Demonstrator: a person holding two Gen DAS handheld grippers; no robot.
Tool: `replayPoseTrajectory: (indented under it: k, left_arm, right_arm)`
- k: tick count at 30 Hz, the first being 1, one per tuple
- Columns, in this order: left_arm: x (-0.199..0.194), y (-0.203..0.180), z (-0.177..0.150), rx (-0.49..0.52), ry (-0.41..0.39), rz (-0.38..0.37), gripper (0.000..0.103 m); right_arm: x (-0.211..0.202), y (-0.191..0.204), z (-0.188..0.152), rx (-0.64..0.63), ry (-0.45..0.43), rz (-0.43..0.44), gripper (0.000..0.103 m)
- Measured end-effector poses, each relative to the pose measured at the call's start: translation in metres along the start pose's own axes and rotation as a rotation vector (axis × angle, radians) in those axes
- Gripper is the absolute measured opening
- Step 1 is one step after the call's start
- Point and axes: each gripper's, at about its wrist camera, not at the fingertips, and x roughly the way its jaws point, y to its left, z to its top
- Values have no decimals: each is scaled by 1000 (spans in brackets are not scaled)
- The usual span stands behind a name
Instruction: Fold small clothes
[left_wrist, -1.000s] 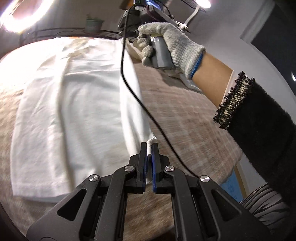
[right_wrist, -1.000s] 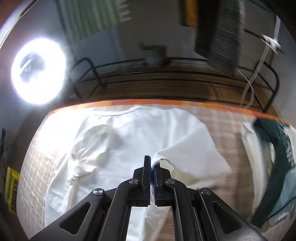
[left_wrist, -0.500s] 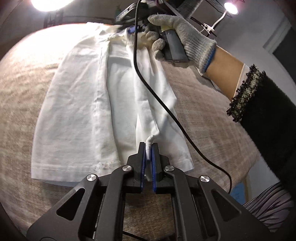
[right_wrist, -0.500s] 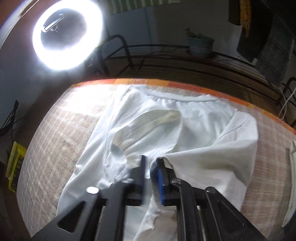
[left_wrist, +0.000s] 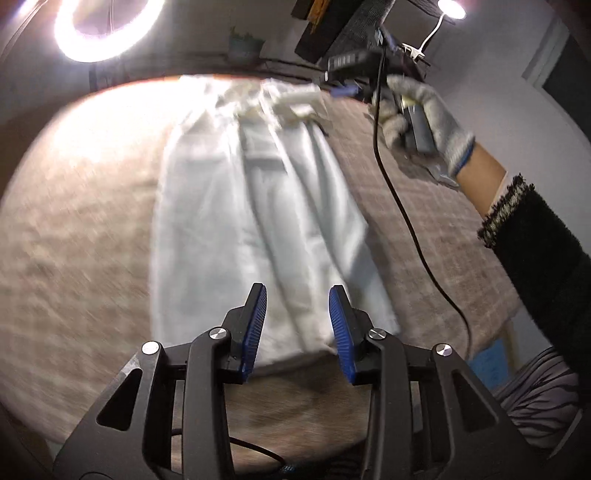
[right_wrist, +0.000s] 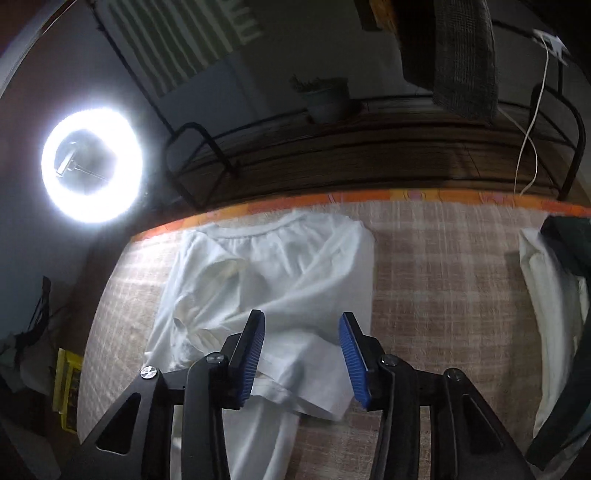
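A white T-shirt (left_wrist: 236, 221) lies on the checked tablecloth (left_wrist: 74, 240), its right side folded over the middle into a long strip. My left gripper (left_wrist: 297, 291) is open and empty above the hem end. In the right wrist view the same shirt (right_wrist: 280, 273) shows its collar at the far edge and a folded sleeve. My right gripper (right_wrist: 302, 319) is open and empty just above the shoulder area. It also shows in the left wrist view (left_wrist: 347, 92), held by a gloved hand (left_wrist: 424, 114) near the collar.
A ring light (right_wrist: 92, 170) shines at the far left. A metal rail (right_wrist: 332, 122) and a plant pot (right_wrist: 325, 96) stand behind the table. White and dark green clothes (right_wrist: 554, 295) lie at the right edge. A black cable (left_wrist: 406, 221) hangs over the table.
Both grippers have opened and let go of the shirt's right edge, which now lies folded over the middle. Both have drawn back a little.
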Motion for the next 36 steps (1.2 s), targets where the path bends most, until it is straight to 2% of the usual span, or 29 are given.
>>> replayPoseTrajectory:
  k: [3,6,8,10,13,14,18,22,24,25,26,27,28,29,31,33,34,36]
  left_arm:
    - [-7,7,7,19,-47,39,35]
    - [-4,15,11,-32,-46,10,35]
    - [-4,16,9,-25,-42,10,35]
    - [-4,12,9,2,-48,24,35]
    - [-9,9,6,12,-52,21,35]
    - [-7,7,6,11,-52,21,35]
    - [-5,11,8,2,-52,14,35]
    - [-6,13,11,-1,-58,13,35]
    - [-6,12,11,9,-60,15,35]
    - [-7,11,10,14,-61,17,35]
    - [-6,11,10,16,-60,17,35]
    - [-6,12,10,14,-58,17,35]
    - [-5,12,10,11,-55,15,35]
    - [-5,13,10,9,-54,16,35]
    - [-4,13,10,6,-52,20,35]
    - [-4,13,10,7,-52,23,35]
    - [-4,12,10,8,-53,26,35]
    - [-4,13,10,7,-52,25,35]
  right_arm:
    - [16,3,-11,-2,60,-16,45]
    - [28,12,-16,-32,98,-35,45]
    - [34,17,-19,-55,111,-79,42]
    - [37,20,-19,-76,116,-100,22]
    - [38,21,-17,-74,105,-109,3]
    - [35,21,-16,-67,99,-101,1]
    - [20,23,-9,-72,60,-74,0]
    - [9,17,-6,-31,26,-7,0]
    - [11,16,-6,-33,33,-26,0]
    - [13,17,-6,-47,36,-56,5]
    - [17,16,-6,-45,49,-76,15]
    - [22,16,-7,-35,74,-63,46]
    - [25,17,-9,-31,81,-54,55]
    - [27,19,-11,-41,82,-54,52]
    - [33,26,-14,-91,106,-82,30]
    - [36,32,-20,-127,126,-101,19]
    - [37,33,-21,-138,128,-107,9]
    - [34,32,-21,-134,115,-122,2]
